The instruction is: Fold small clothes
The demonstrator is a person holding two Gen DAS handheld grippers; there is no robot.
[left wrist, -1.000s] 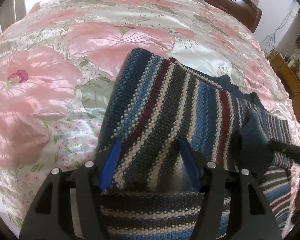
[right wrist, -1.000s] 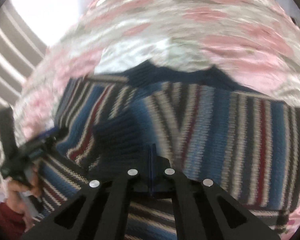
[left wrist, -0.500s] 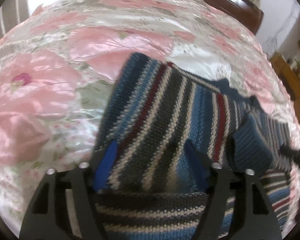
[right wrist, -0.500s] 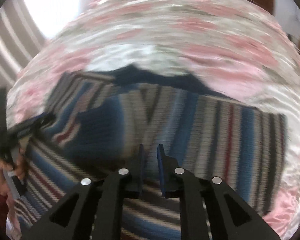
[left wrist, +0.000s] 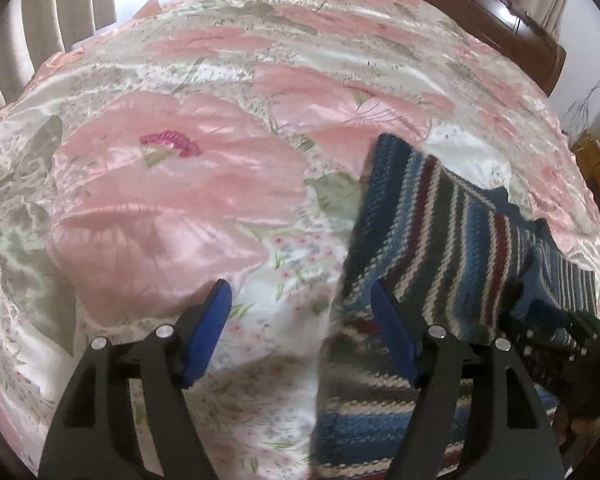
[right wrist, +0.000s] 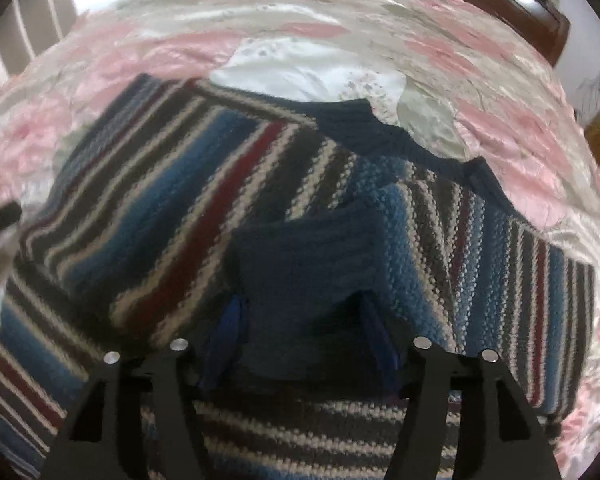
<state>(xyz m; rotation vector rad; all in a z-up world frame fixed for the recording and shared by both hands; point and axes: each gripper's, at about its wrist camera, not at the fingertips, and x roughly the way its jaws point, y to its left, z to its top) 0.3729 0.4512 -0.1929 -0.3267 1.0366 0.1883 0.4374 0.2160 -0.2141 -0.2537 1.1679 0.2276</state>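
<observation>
left fingers (left wrist: 300, 330): spread wide, empty, lower centre, over bedspread (left wrist: 172, 200)
right fingers (right wrist: 300, 338): spread wide, holding nothing, navy cuff (right wrist: 304, 276) between them
sweater (right wrist: 172, 208): striped knit, sleeves folded in, flat on bed; right side of left view

I note my left gripper (left wrist: 300, 320) with jaws spread wide, empty; my right gripper (right wrist: 300, 336) likewise spread.
</observation>
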